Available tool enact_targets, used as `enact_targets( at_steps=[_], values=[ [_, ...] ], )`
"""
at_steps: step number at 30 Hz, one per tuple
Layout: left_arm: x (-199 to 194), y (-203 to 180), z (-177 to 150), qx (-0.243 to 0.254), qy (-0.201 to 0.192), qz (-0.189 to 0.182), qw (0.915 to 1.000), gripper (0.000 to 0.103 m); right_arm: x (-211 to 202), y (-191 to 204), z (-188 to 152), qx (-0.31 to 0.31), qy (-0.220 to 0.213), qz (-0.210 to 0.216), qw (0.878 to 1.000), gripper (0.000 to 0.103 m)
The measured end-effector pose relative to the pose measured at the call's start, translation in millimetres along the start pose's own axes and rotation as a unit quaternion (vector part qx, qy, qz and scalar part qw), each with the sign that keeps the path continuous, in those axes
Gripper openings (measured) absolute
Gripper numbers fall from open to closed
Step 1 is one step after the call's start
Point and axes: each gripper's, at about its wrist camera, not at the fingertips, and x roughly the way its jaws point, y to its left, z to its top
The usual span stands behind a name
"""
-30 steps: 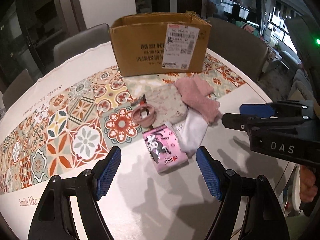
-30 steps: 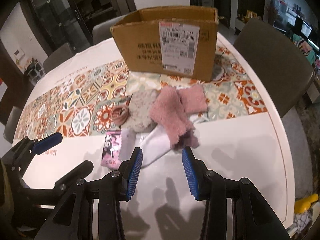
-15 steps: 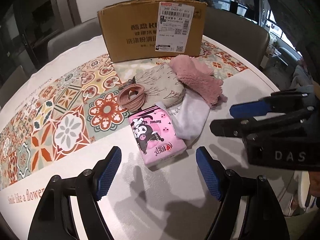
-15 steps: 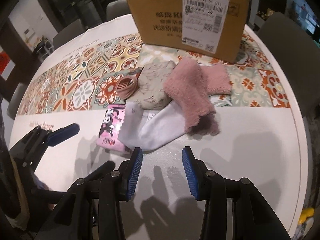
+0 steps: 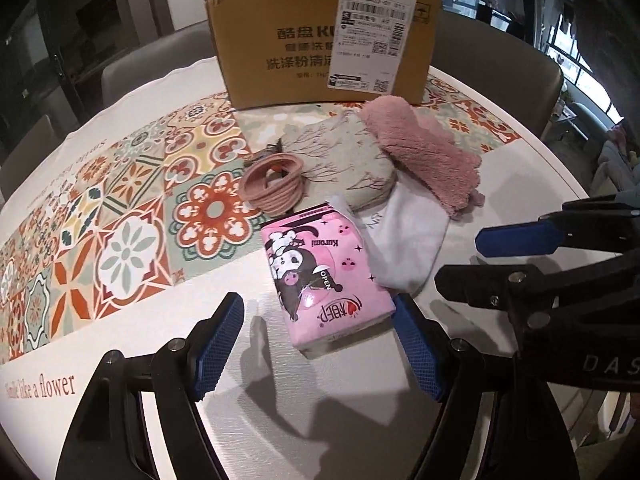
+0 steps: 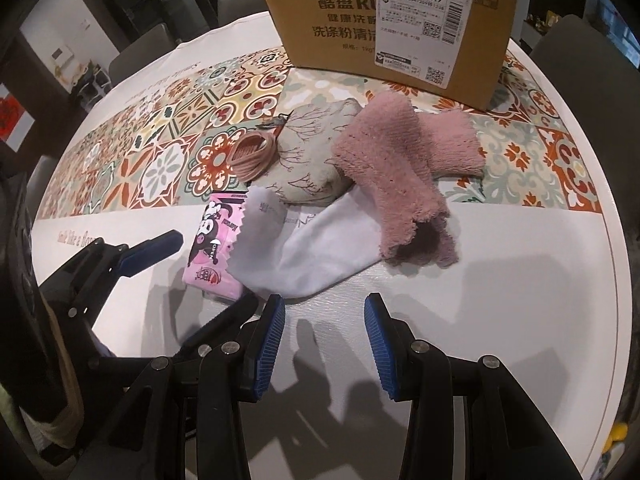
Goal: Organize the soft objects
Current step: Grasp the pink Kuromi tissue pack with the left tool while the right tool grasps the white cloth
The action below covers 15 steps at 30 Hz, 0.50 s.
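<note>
A pile of soft things lies on the round table. A pink tissue pack [image 5: 326, 280] [image 6: 212, 252] is nearest, with a white cloth [image 5: 408, 248] [image 6: 316, 248] beside it, a fuzzy pink sock [image 5: 424, 156] [image 6: 396, 172], a pale floral pouch [image 5: 344, 164] [image 6: 308, 160] and a coil of pink hair bands [image 5: 274, 190] [image 6: 252, 158]. My left gripper [image 5: 318, 350] is open, just short of the tissue pack. My right gripper [image 6: 324, 346] is open, just short of the white cloth. A cardboard box [image 5: 324, 40] [image 6: 396, 20] stands behind the pile.
A patterned tile runner [image 5: 120, 220] [image 6: 160, 152] crosses the table. Grey chairs [image 5: 492, 64] stand around the far side. The table edge [image 6: 612, 240] curves close on the right.
Both grippers have moved forward and down toward the pile; the tissue pack and the white cloth now sit close to the fingertips. Nothing on the table has moved.
</note>
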Motion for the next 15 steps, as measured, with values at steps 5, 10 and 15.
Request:
enact_targets(
  at_steps=[5,10,15],
  values=[
    [-2,7,-3,-0.003,-0.003,0.015,0.9999,0.076,5,5,1,-0.005,0.003,0.008,1.000,0.043],
    [-1,14,-1,-0.007,-0.010,0.022,0.9997,0.076,12,10,4,-0.009,0.004,0.016,1.000,0.043],
    [2,15,4,0.000,-0.021,0.021,0.9995,0.076,18,8,11,-0.003,0.000,0.017,1.000,0.043]
  ],
)
